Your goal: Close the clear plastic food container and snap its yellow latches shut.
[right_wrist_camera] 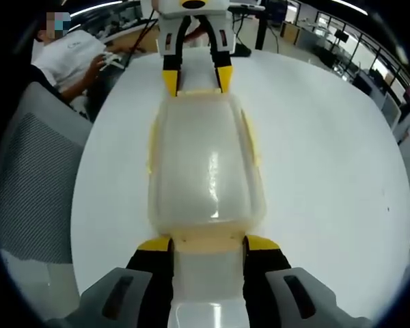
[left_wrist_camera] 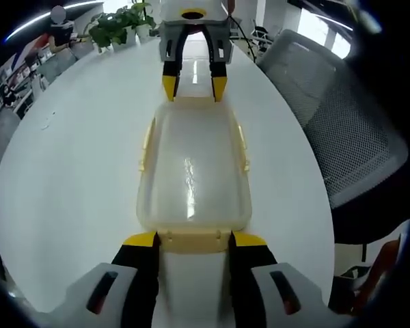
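Both grippers bracket the container's two short ends.

Your clear container (left_wrist_camera: 193, 174) lies lid-down-closed in the middle of the white table (left_wrist_camera: 75, 178), a yellow latch (left_wrist_camera: 193, 240) at each short end. Your left gripper (left_wrist_camera: 193, 240) and right gripper (right_wrist_camera: 208, 244) face each other across it, jaws spread and released, each pair straddling its end latch without clearly gripping it. That opposed stance probably lets each push counter the other, so the container won't slide. The side latches (right_wrist_camera: 249, 140) look flat; whether they're snapped, I cannot tell.
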A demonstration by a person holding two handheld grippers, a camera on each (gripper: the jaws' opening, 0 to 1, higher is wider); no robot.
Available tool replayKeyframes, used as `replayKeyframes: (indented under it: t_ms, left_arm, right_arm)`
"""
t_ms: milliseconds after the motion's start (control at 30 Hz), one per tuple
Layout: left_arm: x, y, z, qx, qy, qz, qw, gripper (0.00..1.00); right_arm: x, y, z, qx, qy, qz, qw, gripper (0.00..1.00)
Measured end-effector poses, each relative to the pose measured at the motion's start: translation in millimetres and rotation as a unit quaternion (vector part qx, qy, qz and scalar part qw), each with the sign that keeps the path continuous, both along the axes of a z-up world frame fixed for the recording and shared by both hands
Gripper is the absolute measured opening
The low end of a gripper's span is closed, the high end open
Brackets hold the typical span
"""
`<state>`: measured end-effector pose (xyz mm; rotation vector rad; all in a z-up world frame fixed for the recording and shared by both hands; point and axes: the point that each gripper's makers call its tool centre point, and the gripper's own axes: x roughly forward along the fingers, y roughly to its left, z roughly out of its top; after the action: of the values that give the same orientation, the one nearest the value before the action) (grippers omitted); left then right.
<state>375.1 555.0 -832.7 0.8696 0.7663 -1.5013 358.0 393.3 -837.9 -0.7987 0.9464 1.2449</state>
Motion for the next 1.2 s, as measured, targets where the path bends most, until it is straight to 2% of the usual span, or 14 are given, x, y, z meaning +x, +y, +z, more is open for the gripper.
replayKeyframes:
  t_ms: [133, 233, 433, 633, 1033, 1200]
  left_arm:
    - [0.3, 0.6, 0.1, -0.018, 0.004, 0.005, 0.9998, 0.39]
    - [0.1, -0.7, 0.1, -0.02, 0.003, 0.007, 0.9998, 0.38]
    - [-2.3, -2.1, 0.1, 0.004, -0.002, 0.007, 1.0, 0.38]
    - [-14.4, -0.6, 1.9, 0.023, 0.003, 0.017, 0.9996, 0.38]
    - [-18.5, -2.1, 16.0, 0.02, -0.003, 0.026, 0.9995, 0.38]
    - [-17.9, -0.5, 25.4, 0.018, -0.009, 0.032, 0.9993, 0.38]
  right_arm:
    - [1.3, 0.4, 0.1, 0.001, 0.002, -0.003, 1.0, 0.38]
    - [1.5, 0.8, 0.4, 0.002, 0.003, -0.002, 1.0, 0.38]
    - [1.0, 0.3, 0.7, -0.003, -0.004, 0.007, 1.0, 0.38]
    - [-5.6, -0.3, 4.4, -0.005, -0.007, 0.021, 0.9997, 0.38]
    - [-10.1, -3.1, 16.4, 0.011, 0.0, 0.02, 0.9997, 0.37]
    - [-8.2, -2.0, 27.6, 0.026, -0.009, 0.021, 0.9994, 0.37]
